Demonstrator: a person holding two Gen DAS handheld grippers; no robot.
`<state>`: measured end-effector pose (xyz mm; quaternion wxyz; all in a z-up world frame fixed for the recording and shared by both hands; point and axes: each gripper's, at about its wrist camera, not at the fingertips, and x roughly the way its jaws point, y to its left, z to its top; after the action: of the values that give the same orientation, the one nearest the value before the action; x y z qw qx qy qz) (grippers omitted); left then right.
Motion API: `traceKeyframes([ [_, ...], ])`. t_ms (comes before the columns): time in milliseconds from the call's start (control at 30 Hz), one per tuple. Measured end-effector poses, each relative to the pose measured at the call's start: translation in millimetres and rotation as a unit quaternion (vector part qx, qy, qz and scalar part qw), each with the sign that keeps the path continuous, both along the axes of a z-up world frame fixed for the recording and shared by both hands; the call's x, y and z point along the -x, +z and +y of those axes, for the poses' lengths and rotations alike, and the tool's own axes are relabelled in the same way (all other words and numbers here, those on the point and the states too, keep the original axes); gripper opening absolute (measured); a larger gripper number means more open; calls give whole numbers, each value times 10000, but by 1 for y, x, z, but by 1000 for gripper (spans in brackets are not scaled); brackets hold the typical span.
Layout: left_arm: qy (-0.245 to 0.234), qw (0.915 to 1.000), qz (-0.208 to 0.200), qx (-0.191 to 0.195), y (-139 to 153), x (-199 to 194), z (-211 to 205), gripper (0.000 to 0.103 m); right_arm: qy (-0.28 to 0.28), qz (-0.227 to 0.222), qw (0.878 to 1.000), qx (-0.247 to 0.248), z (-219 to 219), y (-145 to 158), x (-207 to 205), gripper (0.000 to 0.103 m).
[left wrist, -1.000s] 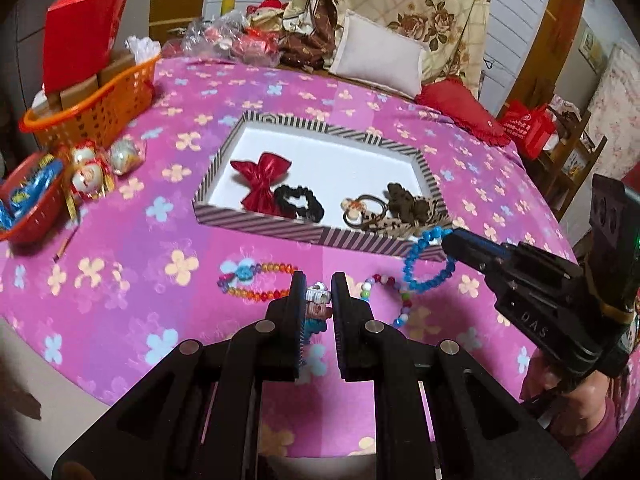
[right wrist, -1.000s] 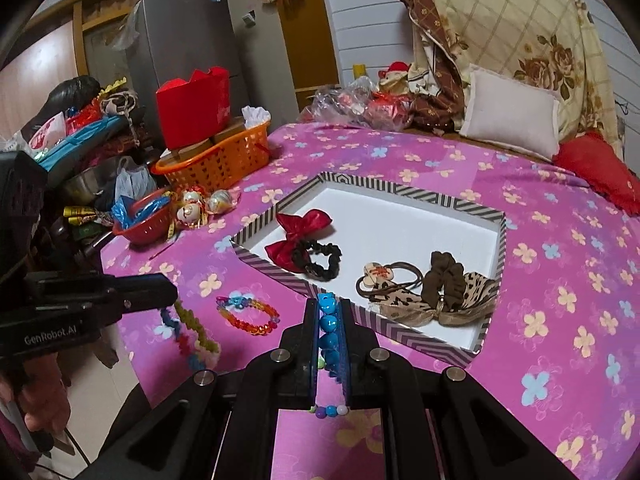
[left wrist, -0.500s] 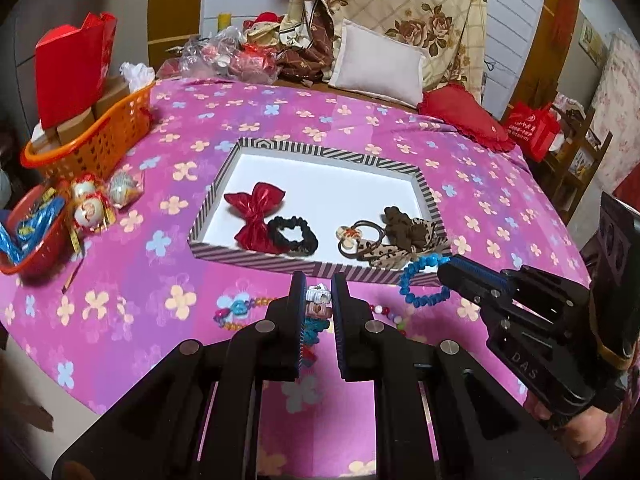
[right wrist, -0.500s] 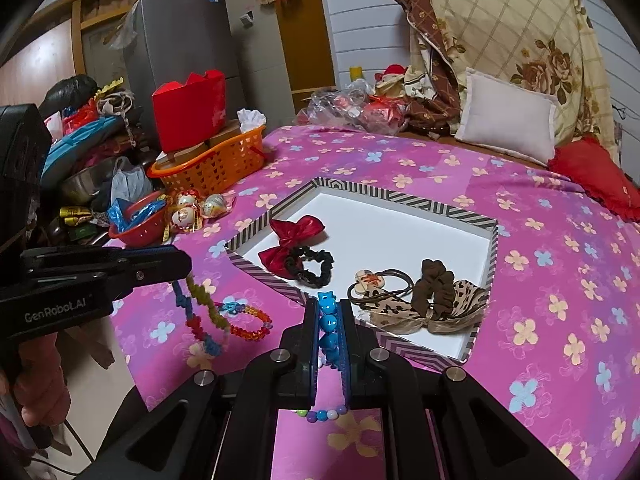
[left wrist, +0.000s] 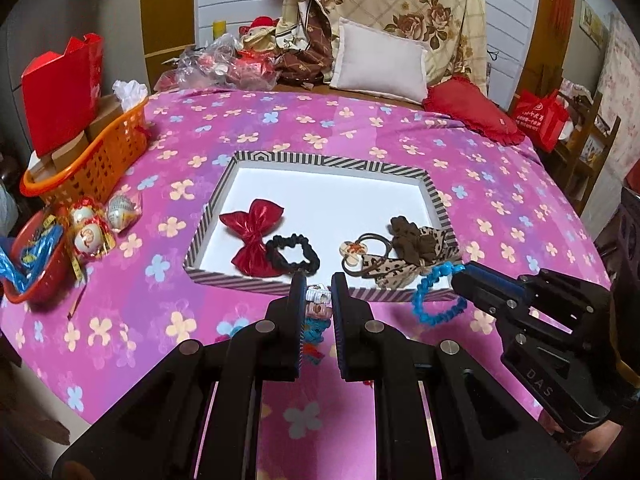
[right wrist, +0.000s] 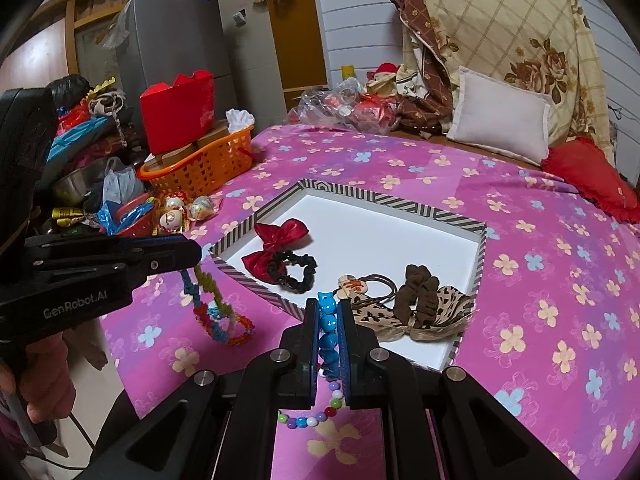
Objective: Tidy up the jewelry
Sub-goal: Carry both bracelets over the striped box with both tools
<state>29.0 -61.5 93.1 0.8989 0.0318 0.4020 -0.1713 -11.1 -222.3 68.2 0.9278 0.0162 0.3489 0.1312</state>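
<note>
Pink flowered tablecloth (left wrist: 360,128) covers the table; striped tray (left wrist: 438,204) sits mid-table holding red bow (left wrist: 252,236), black scrunchie (left wrist: 294,254), brown scrunchie (left wrist: 412,240) and a leopard-print hair tie (right wrist: 384,312). Orange basket (left wrist: 100,160) at the table's left edge. Left gripper (left wrist: 319,300) nearly closed, jaws pinched on a multicolour bead bracelet (right wrist: 218,314) that hangs clear of the cloth, just short of the tray's near wall. Right gripper (right wrist: 329,318) fully closed on a blue bead bracelet (left wrist: 434,294), dangling at the tray's near right corner
</note>
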Motion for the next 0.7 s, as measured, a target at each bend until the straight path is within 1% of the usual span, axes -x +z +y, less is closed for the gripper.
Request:
traceKeyframes([
  [400, 143, 9998, -13, -142, -1, -27, -8, 11, -73, 69, 9999, 1, -9, -3, -15, 8],
  [700, 141, 9997, 12, -180, 0, -40, -14, 11, -85, 101, 9999, 3, -11, -4, -21, 8],
])
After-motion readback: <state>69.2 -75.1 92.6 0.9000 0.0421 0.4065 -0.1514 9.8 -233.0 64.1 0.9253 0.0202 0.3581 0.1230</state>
